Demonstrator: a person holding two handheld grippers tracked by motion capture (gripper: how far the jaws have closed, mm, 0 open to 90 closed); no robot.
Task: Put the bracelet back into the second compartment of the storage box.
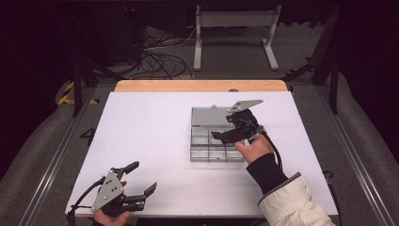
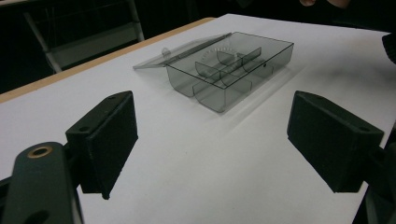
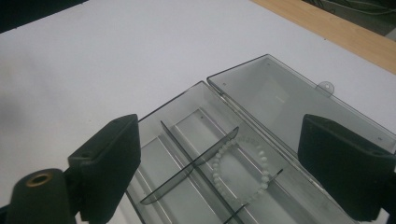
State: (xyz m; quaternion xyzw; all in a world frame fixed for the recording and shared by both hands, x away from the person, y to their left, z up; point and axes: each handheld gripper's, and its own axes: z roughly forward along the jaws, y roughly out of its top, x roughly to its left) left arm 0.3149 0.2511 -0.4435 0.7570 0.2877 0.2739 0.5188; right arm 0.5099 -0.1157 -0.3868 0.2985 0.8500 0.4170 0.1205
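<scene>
Nearest to the camera, the left gripper [image 1: 141, 181] rests at the front edge of the white table [image 1: 150, 141], jaws wide apart and empty. Farther back, the right gripper [image 1: 225, 128] hovers over the open grey compartment box [image 1: 203, 141], jaws apart, holding nothing. Inside one compartment lies a white bead bracelet [image 3: 240, 165].

The left claw [image 1: 141, 181] is matte black, with a grey three-cornered plate on top dotted with small holes, blocky rectangular pads [image 2: 112, 140] showing screw recesses, and a brass-ringed hole low in its body. The right claw [image 1: 221, 134] matches it, trailing a black cable. That arm wears a cream quilted sleeve [image 1: 291, 202] with a black cuff.
</scene>
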